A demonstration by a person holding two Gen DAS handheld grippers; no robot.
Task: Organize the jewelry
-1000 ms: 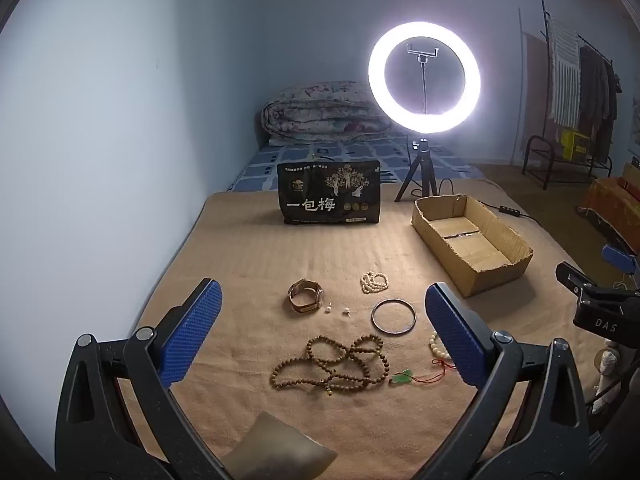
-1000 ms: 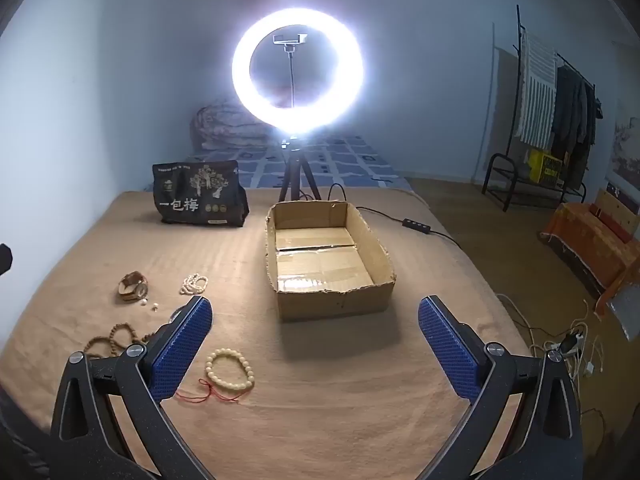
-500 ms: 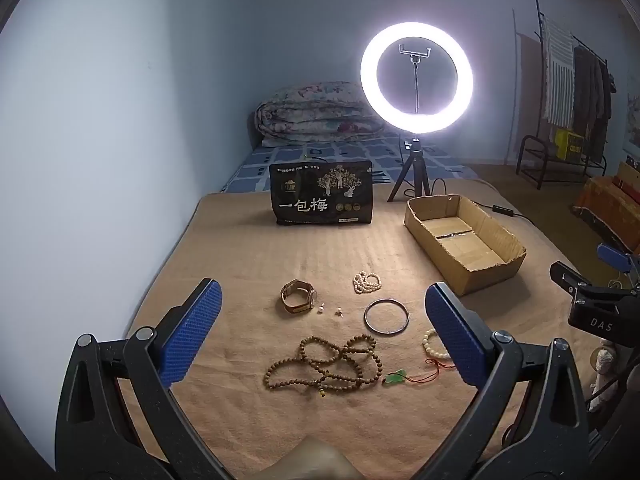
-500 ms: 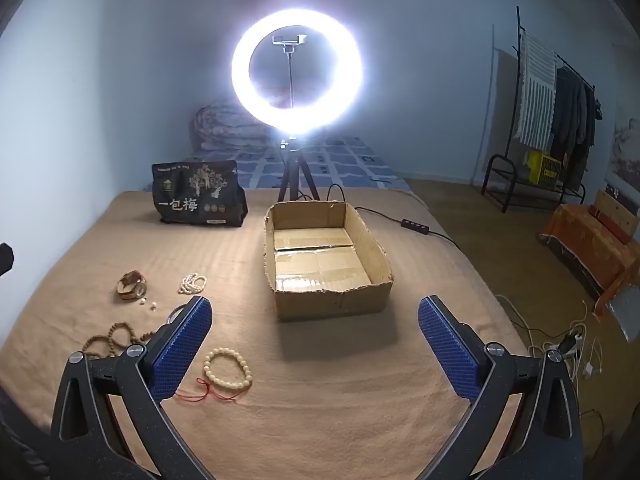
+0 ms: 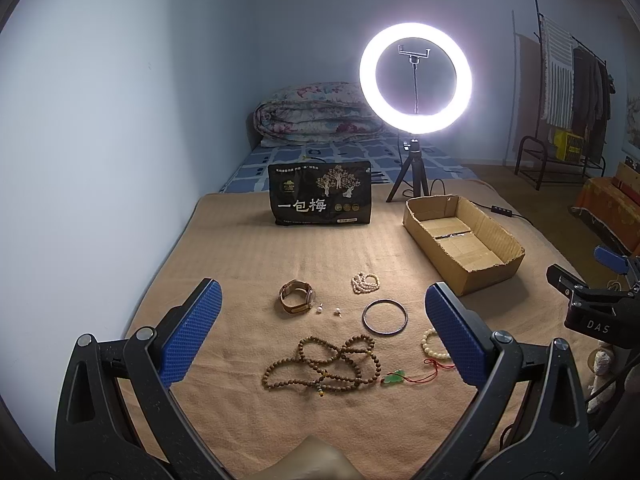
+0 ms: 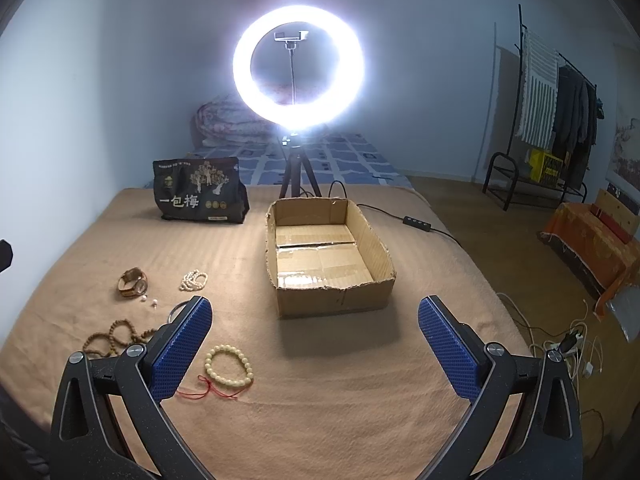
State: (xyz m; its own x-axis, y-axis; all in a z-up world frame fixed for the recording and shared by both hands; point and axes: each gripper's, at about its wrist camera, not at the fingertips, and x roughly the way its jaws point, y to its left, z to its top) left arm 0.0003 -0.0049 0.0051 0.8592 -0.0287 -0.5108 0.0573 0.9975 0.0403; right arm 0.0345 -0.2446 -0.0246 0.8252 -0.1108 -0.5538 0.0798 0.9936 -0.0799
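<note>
Jewelry lies on a tan blanket (image 5: 240,248): a brown watch (image 5: 297,301), a pearl bracelet (image 5: 365,282), two small pearl earrings (image 5: 329,311), a dark metal bangle (image 5: 385,317), a long wooden bead string (image 5: 324,362), a green pendant on red cord (image 5: 394,377) and a cream bead bracelet (image 6: 229,364). An open cardboard box (image 6: 332,280) stands empty to the right. My left gripper (image 5: 322,338) is open above the beads. My right gripper (image 6: 316,344) is open and empty, in front of the box.
A black snack bag (image 5: 322,200) stands at the back. A lit ring light on a tripod (image 5: 415,80) stands behind the box, with a cable (image 6: 416,222) trailing right. A folded quilt (image 5: 316,114) lies beyond. A clothes rack (image 6: 556,120) and floor cables (image 6: 568,344) are at right.
The left gripper's view has shifted slightly, so the jewelry sits a little left and higher in frame. The right gripper has barely moved. Both stay open.
</note>
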